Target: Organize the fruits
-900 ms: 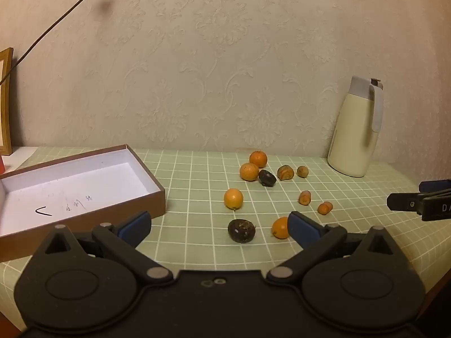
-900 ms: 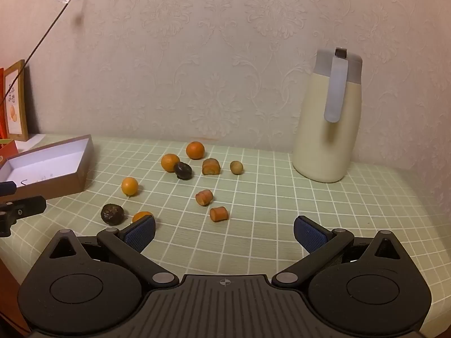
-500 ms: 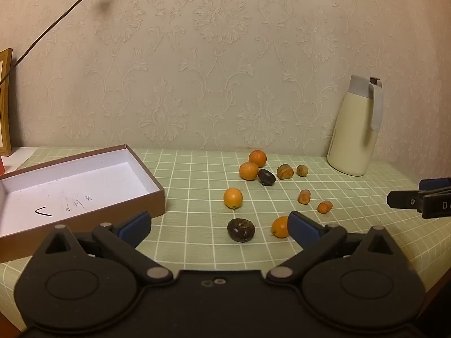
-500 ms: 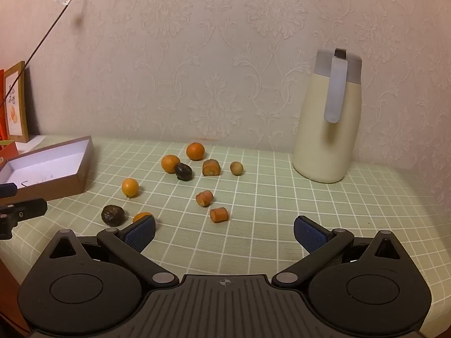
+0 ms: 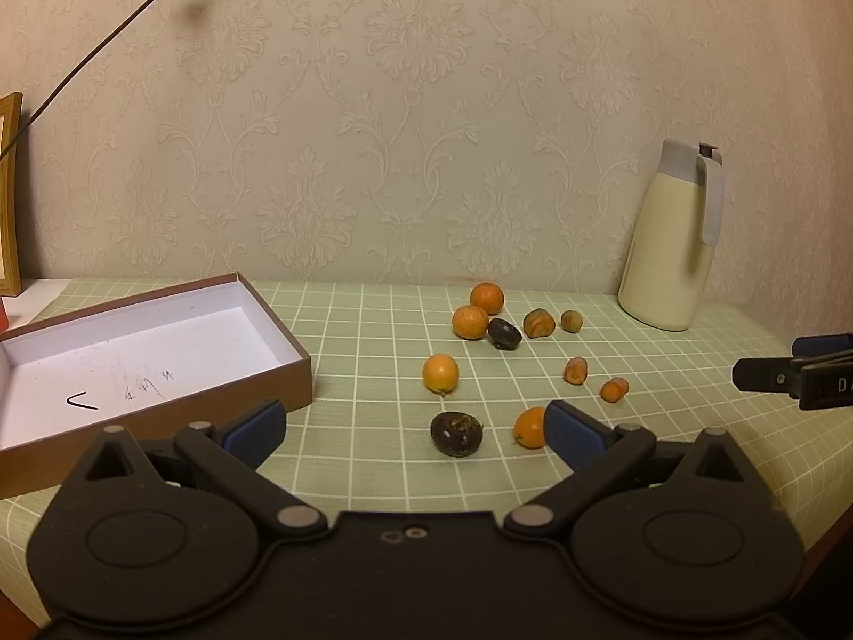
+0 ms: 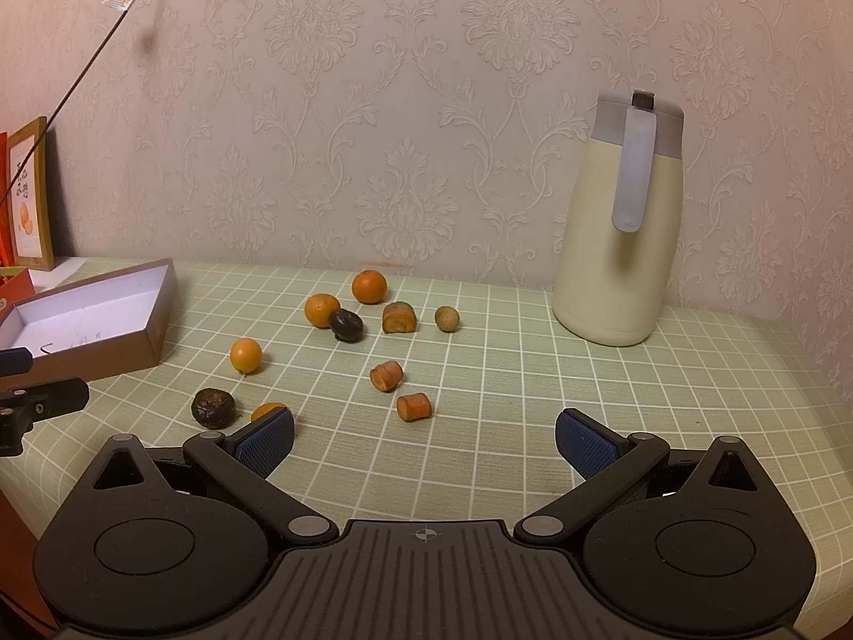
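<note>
Both grippers hang over the near edge, nothing in either: left gripper point(image 5: 413, 426) jaws spread wide, right gripper point(image 6: 425, 434) same deal. The table point(image 6: 533, 426) wears a pale green cloth with a white grid. Taking the cream thermos jug point(image 6: 621, 224) as the landmark, the fruits point(image 6: 341, 322) are scattered loose on the cloth to its left and nearer the camera, and the open brown box point(image 5: 160, 352), white inside, sits far left of it. Behind everything is beige damask wallpaper point(image 6: 405, 106), with a picture frame point(image 6: 32, 197) and a dark cable point(image 6: 90, 58) far left of the jug.

Both grippers are matte black plastic with silver pivot screws and blue-padded fingers point(image 5: 256, 429).
</note>
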A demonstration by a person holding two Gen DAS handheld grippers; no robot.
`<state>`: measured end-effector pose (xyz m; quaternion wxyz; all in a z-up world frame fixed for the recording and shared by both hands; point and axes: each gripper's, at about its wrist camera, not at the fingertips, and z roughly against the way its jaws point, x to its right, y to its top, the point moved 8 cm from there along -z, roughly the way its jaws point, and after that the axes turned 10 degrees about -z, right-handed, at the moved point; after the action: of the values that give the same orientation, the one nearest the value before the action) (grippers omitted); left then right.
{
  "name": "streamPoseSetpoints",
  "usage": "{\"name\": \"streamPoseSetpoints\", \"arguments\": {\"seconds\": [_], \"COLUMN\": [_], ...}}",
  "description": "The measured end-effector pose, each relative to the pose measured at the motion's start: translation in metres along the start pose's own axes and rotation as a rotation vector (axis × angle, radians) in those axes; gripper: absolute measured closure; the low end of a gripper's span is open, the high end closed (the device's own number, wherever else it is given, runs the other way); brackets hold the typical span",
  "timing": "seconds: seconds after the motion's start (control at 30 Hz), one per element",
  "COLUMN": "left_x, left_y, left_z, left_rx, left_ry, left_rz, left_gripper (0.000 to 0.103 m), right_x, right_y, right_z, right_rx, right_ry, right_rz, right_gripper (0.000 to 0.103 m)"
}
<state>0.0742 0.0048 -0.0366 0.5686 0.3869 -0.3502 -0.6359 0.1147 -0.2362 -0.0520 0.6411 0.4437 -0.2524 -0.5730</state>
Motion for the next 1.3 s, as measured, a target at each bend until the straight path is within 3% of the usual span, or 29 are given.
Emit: {"name": "streamPoseSetpoints", "arguments": {"seconds": [1.3], "left_x": [0.0031], "left_y": [-0.0008], "left_z": [0.0004], "left_rx": [0.005], "left_ry": [0.004], "left_rz": [-0.002], "left_gripper": [0.006], "right_x": [0.0008], "right_y": [0.0004], "right_z": [0.001], "right_rx": [0.003], "right_ry": [0.002], "right_rz": [-0.005], "right_gripper": [0.0]}}
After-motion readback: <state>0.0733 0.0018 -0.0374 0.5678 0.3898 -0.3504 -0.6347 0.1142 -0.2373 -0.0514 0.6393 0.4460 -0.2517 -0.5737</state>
